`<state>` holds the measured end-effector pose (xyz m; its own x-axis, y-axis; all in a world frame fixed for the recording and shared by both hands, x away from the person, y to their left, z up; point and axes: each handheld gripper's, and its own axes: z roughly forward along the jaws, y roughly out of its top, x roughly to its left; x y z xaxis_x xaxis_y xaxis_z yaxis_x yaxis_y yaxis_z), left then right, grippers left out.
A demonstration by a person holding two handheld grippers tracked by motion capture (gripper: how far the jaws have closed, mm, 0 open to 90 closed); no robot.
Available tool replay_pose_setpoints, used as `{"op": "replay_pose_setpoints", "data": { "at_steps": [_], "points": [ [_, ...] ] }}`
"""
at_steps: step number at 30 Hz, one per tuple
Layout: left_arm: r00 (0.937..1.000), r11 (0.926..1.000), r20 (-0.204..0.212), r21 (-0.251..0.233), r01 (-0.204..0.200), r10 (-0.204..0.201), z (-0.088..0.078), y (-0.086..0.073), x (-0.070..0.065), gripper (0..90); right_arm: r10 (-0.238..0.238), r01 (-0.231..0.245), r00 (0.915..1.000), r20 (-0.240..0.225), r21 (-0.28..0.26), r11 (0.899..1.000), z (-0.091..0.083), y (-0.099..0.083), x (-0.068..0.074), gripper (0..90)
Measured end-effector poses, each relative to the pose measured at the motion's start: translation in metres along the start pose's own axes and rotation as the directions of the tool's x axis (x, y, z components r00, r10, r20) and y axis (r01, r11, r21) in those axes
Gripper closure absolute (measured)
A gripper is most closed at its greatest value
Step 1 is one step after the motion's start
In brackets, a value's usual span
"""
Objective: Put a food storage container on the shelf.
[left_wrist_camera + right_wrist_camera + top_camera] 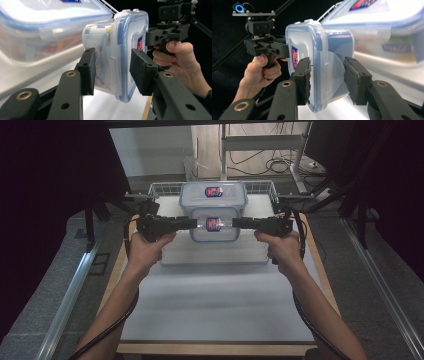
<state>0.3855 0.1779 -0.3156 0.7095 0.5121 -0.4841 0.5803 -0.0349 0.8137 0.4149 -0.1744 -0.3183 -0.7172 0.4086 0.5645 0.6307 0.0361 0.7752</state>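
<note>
Two tongs, left (196, 224) and right (234, 223), each part-closed on one end of the small clear blue-rimmed lidded plastic box (215, 228) | box held level above white counter (215, 290), before the larger matching box (214, 195) in wire basket (260, 185) | opposing end grips keep it balanced | contents blurred; pad contact uncertain in both gripper views

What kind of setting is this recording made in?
Probably a lab or recording workspace, not a home. The table is ringed by dark curtains and metal framing, loose cables lie on the floor behind it, and a person works with handheld grippers, left gripper and right gripper, on a small lidded container.
</note>
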Motion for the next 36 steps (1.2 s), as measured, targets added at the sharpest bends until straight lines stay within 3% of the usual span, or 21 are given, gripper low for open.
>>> {"op": "replay_pose_setpoints", "data": {
  "at_steps": [9, 17, 27, 36],
  "points": [
    [0.9993, 0.9986, 0.021, -0.042, 0.032, -0.031, -0.001, 0.028, 0.015, 57.3, 0.001, -0.001, 0.9998, 0.018, -0.017, 1.0, 0.006, 0.031, -0.001, 57.7],
    [0.999, 0.9959, 0.016, -0.079, 0.044, -0.043, -0.003, 0.055, 0.025, 57.3, 0.004, -0.004, 0.9998, 0.018, -0.038, 0.999, 0.013, 0.065, -0.004, 57.7],
    [0.9968, 0.9933, 0.009, -0.083, 0.08, -0.08, 0.008, 0.067, 0.037, 57.2, 0.042, -0.041, 0.9989, 0.018, -0.062, 0.997, 0.018, 0.078, -0.021, 57.7],
    [0.9957, 0.9924, -0.008, -0.082, 0.091, -0.092, 0.013, 0.07, 0.039, 56.4, 0.071, -0.07, 0.9975, 0.009, -0.076, 0.995, 0.02, 0.079, -0.03, 57.1]
  ]
}}
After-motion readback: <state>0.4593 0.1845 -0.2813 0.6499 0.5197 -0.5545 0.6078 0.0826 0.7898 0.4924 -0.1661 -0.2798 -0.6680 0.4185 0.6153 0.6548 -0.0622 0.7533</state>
